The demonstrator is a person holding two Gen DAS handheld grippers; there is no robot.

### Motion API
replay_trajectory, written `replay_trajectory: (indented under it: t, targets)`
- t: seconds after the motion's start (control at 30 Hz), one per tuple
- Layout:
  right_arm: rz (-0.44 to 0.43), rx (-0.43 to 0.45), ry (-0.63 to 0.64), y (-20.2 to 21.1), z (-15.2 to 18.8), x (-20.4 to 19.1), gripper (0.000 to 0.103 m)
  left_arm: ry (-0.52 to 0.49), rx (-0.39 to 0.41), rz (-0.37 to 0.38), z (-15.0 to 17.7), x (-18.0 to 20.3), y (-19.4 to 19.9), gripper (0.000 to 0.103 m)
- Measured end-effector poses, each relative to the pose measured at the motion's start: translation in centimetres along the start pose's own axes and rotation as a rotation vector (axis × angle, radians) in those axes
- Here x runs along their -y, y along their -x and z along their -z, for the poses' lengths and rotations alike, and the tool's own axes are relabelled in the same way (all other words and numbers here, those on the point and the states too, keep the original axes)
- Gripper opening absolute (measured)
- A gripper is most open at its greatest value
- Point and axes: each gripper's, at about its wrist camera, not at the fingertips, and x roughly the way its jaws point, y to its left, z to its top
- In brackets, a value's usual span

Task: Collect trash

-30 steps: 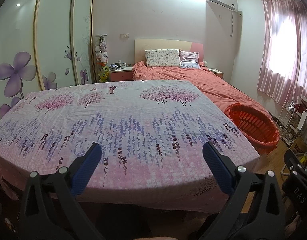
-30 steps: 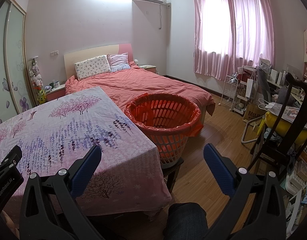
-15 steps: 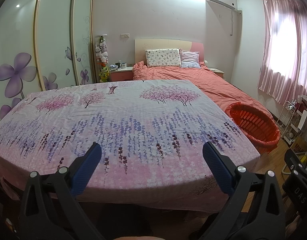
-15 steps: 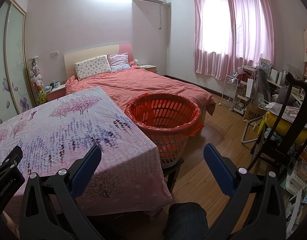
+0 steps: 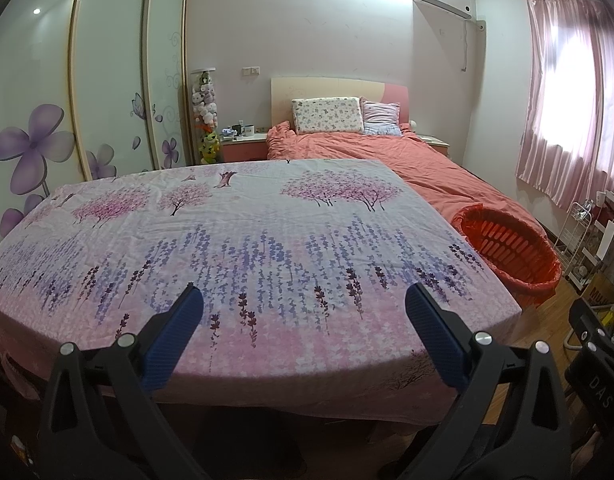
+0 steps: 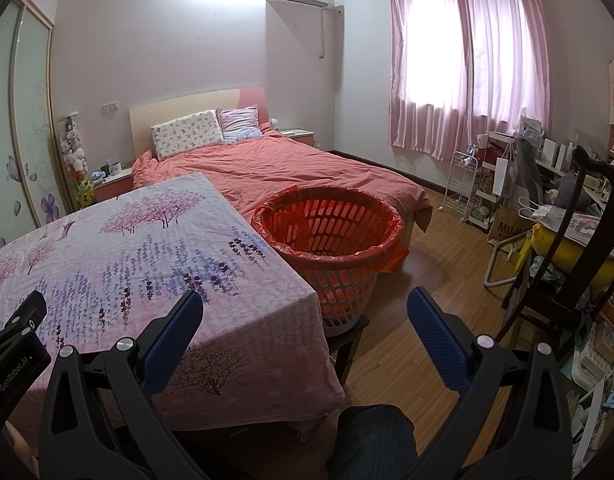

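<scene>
**A:** Blue ribbed pads on both tools, and both pairs of fingers stand wide apart with nothing between them. The left gripper (image 5: 303, 312) hangs over the near edge of the table; the right gripper (image 6: 305, 314) points past the table's corner toward the floor.

**B:** And beyond the fingers?

**A:** A flowered tablecloth (image 5: 243, 240) covering the whole table. I can find no scrap, wrapper or other trash on it in either view. Just beside the table's right edge stands the orange basket (image 6: 331, 236), lined with a red bag and raised on a dark stool (image 6: 349, 330).

**B:** So which step is this?

**A:** My guess is the very start or the very end: hands parked, nothing held. The basket's inside shows only bag and slots from here, though its bottom is hidden.

**B:** How does the basket sit?

**A:** Upright, round mouth facing the ceiling, its long axis vertical, so it takes drops from straight above.

**B:** Next move?

**A:** Probably a search, of the floor, bed (image 6: 291, 168) or the cluttered desk (image 6: 563, 200) at right, before any grasp.
</scene>
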Motion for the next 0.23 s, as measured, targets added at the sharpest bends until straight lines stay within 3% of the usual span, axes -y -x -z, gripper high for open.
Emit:
replay_trajectory:
  t: [0.23]
  targets:
    - [0.0, 0.0, 0.0, 0.01, 0.01, -0.02, 0.101, 0.0, -0.003, 0.0, -0.02, -0.17, 0.0, 0.099]
